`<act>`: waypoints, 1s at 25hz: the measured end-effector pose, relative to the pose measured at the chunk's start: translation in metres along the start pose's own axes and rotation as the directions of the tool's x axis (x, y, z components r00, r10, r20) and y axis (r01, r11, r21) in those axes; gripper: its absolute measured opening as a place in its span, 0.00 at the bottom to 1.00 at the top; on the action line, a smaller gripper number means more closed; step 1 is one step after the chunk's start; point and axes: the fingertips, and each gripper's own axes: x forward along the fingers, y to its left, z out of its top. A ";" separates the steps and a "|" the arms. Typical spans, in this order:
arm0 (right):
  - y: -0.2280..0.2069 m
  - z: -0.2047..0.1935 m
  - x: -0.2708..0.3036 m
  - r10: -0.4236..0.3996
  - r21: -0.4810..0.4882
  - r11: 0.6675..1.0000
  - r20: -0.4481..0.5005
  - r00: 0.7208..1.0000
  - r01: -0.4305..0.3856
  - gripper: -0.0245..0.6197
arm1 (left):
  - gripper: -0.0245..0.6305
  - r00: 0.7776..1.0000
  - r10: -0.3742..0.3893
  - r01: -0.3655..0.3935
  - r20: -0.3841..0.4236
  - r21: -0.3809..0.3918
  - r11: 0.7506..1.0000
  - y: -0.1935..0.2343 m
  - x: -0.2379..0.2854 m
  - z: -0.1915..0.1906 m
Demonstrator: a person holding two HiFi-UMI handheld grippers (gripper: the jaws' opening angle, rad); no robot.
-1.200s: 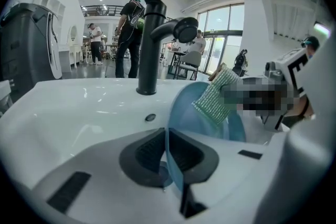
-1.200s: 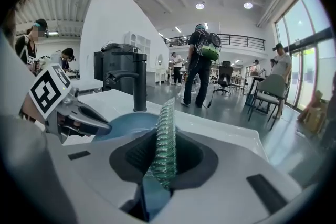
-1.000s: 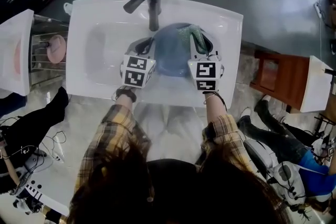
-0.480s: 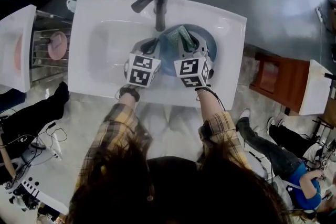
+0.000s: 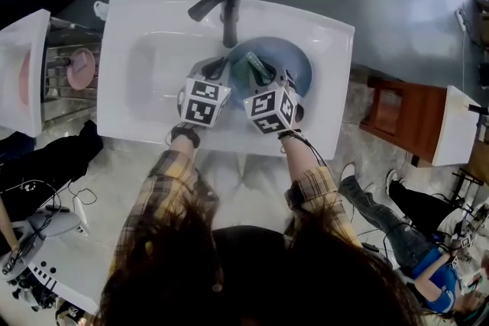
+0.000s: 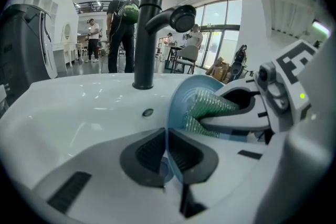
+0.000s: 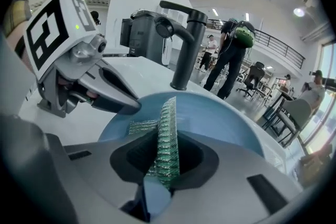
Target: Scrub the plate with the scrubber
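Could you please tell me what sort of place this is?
Probably an open, office-like hall, not a home kitchen: a freestanding white sink with a black faucet, people standing around behind it, and tall windows on the far side.

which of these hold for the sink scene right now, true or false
1. The left hand-held gripper is shut on the rim of the blue plate. True.
2. The right hand-held gripper is empty. False: it is shut on the green scrubber.
3. The tap is black. True.
4. The blue plate lies on the floor. False: it is held over the white sink.
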 end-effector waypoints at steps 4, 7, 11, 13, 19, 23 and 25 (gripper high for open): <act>0.020 -0.017 0.000 0.073 -0.028 0.997 -0.070 0.995 -0.075 0.16 | 0.08 0.999 -0.011 0.012 -0.035 0.020 1.000 -0.003 -0.001 -0.001; 0.029 -0.033 -0.004 0.115 -0.060 0.991 -0.132 0.985 -0.123 0.17 | 0.08 0.999 -0.015 0.016 -0.049 0.020 1.000 -0.004 0.000 -0.002; 0.032 -0.055 -0.015 0.139 -0.131 0.977 -0.206 0.969 -0.168 0.17 | 0.08 0.998 -0.017 0.019 -0.062 0.027 0.999 -0.006 0.000 -0.002; 0.030 -0.065 -0.020 0.134 -0.169 0.970 -0.238 0.962 -0.176 0.17 | 0.08 0.997 -0.014 0.016 -0.070 0.035 0.999 -0.006 0.001 -0.002; 0.009 -0.078 -0.036 0.083 -0.252 0.953 -0.306 0.948 -0.165 0.17 | 0.08 0.996 -0.015 0.020 -0.086 0.062 0.998 -0.007 0.001 -0.003; -0.021 -0.081 -0.049 0.011 -0.294 0.949 -0.323 0.946 -0.111 0.17 | 0.08 0.996 -0.018 0.025 -0.089 0.087 0.996 -0.008 0.000 -0.003; -0.037 -0.081 -0.053 -0.015 -0.281 0.956 -0.316 0.949 -0.079 0.18 | 0.08 0.996 -0.020 0.028 -0.091 0.087 0.996 -0.007 0.000 -0.006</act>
